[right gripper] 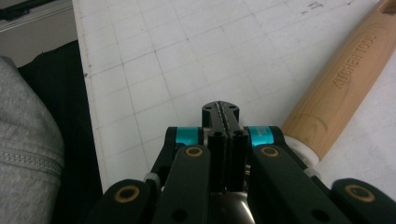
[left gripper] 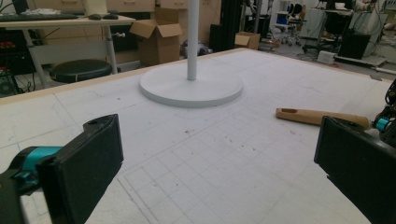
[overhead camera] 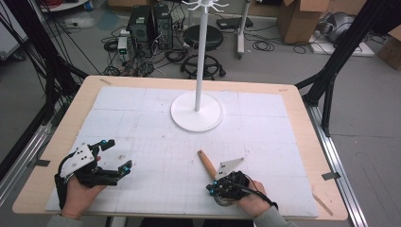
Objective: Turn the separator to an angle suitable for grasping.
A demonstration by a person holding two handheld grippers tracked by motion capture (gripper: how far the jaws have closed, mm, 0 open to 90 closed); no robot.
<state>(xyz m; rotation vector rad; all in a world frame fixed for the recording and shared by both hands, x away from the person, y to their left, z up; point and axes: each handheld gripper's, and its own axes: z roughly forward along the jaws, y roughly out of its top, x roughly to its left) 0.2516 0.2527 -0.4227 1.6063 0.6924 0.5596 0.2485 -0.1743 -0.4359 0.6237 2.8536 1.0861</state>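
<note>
High view: white gridded mat (overhead camera: 265,142) covers a wood table (overhead camera: 307,142). White stand (overhead camera: 196,111), round base with a tall pole, sits at 12 o'clock from mat centre; the hooks at its top are empty. Left gripper (overhead camera: 116,156) at 8 o'clock, jaws spread wide, nothing between them, aimed toward the middle of the mat. Looks parked or waiting. Right gripper (overhead camera: 215,188) at 5 o'clock near the front edge, hand (overhead camera: 250,201) behind it. Wooden handle (overhead camera: 206,163) lies flat on the mat, running from about 11 o'clock of the right gripper down to it. The tool's working end is hidden under the gripper; something round and metallic shows below it, can't identify it.

Left gripper view: both black pads at the frame edges, well apart, only mat between them. Stand base at 12 o'clock, well ahead. Handle at 3 o'clock, flat on the mat, slot at its free end.

Right gripper view: jaws pressed together, no visible gap, nothing seen clamped between the tips. Handle sits at 2 o'clock, beside the right jaw link, printed "KITCHEN TOOL". Can't tell if it touches the gripper. A shiny metal part shows below the jaw base at 6 o'clock. Grey sleeve (right gripper: 25,140) at 9 o'clock.

Judgement: the slotted handle and hooked stand suggest a hanging job; not started.
</note>
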